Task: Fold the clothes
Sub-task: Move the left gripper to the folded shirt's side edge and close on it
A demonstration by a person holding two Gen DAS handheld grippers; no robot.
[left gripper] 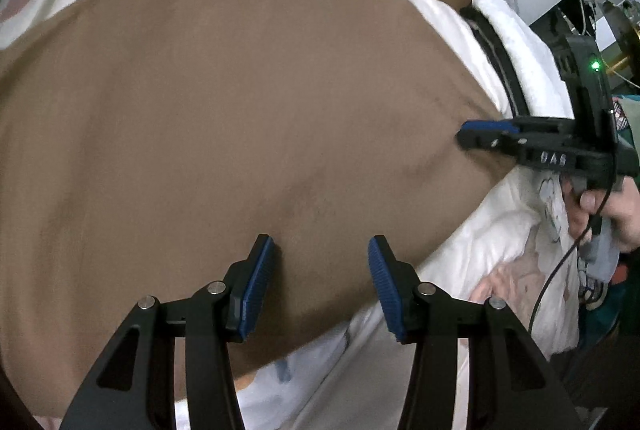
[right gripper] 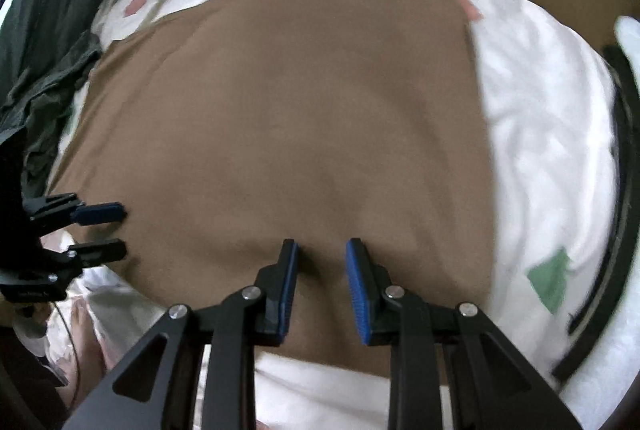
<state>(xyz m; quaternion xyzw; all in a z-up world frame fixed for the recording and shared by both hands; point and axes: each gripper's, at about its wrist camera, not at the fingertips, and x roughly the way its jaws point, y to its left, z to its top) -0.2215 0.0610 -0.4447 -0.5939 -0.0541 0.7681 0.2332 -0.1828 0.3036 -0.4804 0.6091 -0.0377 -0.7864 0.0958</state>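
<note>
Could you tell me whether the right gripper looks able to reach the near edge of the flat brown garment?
Probably yes: the right gripper hovers open over the flat brown garment, with nothing lying between its fingers and that edge.

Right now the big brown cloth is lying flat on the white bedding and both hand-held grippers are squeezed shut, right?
Not quite. The brown cloth does lie flat on the white bedding, but both are open: the right wrist view shows a gap between the right hand-held gripper's pads, and the left wrist view shows the left hand-held gripper spread wide.
</note>
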